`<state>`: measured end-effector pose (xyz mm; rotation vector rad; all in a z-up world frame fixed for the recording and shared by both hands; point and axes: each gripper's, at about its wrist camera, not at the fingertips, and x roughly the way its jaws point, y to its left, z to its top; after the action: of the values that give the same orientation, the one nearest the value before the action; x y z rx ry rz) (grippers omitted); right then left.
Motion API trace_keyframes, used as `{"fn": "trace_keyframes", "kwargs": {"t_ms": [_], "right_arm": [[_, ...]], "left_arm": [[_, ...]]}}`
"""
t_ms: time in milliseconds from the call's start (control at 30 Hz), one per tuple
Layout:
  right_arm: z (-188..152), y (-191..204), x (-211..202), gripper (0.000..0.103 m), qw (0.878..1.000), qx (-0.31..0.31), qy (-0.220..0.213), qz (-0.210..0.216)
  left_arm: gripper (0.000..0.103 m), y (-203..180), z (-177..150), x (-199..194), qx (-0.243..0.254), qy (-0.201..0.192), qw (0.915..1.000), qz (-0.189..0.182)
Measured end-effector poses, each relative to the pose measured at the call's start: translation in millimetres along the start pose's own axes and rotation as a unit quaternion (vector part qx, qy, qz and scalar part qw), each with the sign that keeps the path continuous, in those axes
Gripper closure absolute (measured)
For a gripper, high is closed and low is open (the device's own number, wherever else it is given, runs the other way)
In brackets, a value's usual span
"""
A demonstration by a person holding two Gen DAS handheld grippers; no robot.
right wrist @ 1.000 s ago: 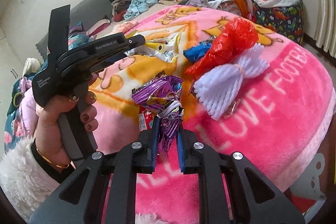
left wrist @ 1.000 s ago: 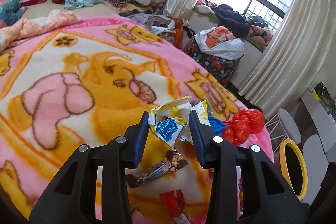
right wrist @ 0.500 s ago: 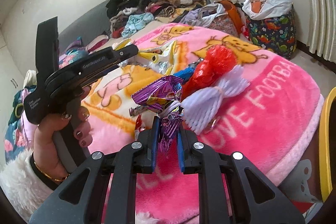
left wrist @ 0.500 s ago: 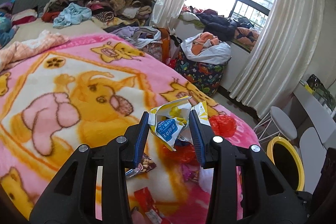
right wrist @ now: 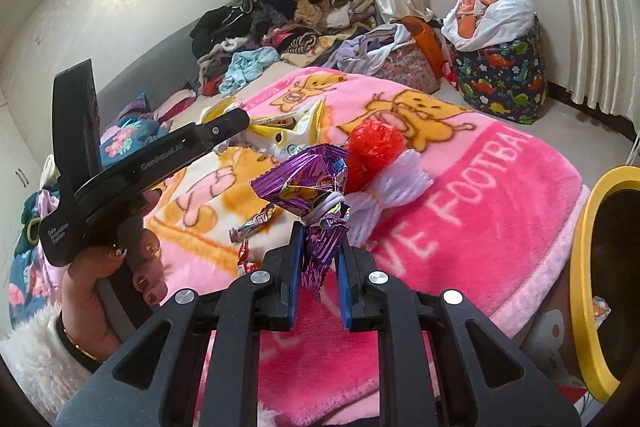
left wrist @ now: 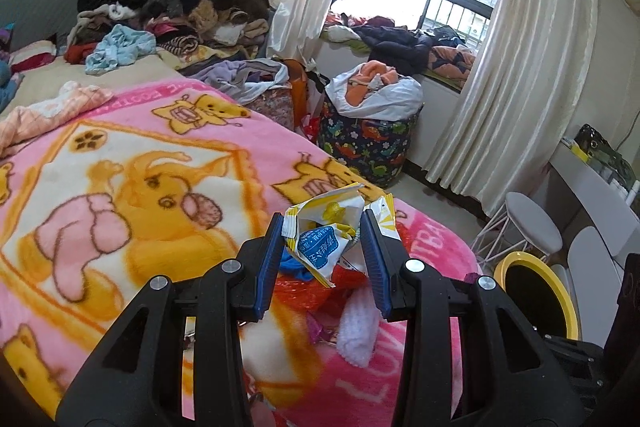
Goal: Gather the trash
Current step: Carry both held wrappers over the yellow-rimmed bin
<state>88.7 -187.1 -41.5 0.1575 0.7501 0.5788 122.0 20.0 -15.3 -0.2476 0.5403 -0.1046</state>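
Fleecy blanket point(left wrist: 120, 187), glossy foil wrapper point(right wrist: 308, 183), crinkled packet point(left wrist: 324, 227)

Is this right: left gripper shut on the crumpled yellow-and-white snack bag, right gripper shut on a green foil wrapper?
Not quite. The right gripper is shut on a purple foil wrapper, not green; the right wrist view shows it. The left gripper does hold the crumpled yellow-and-white snack bag.

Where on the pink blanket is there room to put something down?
The pink blanket is bare over the big bear picture, between the peach quilt and the left gripper. It is crowded near the foot, around the red bag, white foam net and candy wrappers.
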Motion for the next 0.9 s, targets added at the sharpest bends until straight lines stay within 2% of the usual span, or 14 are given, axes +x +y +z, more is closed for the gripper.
{"fn": "trace_keyframes", "kwargs": {"t_ms": [900], "right_arm": [[12, -56, -50, 0.088, 0.997, 0.044, -0.053, -0.040]], "left_arm": [[0.072, -63, -5, -3, 0.049, -0.006, 0.9977, -0.047]]}}
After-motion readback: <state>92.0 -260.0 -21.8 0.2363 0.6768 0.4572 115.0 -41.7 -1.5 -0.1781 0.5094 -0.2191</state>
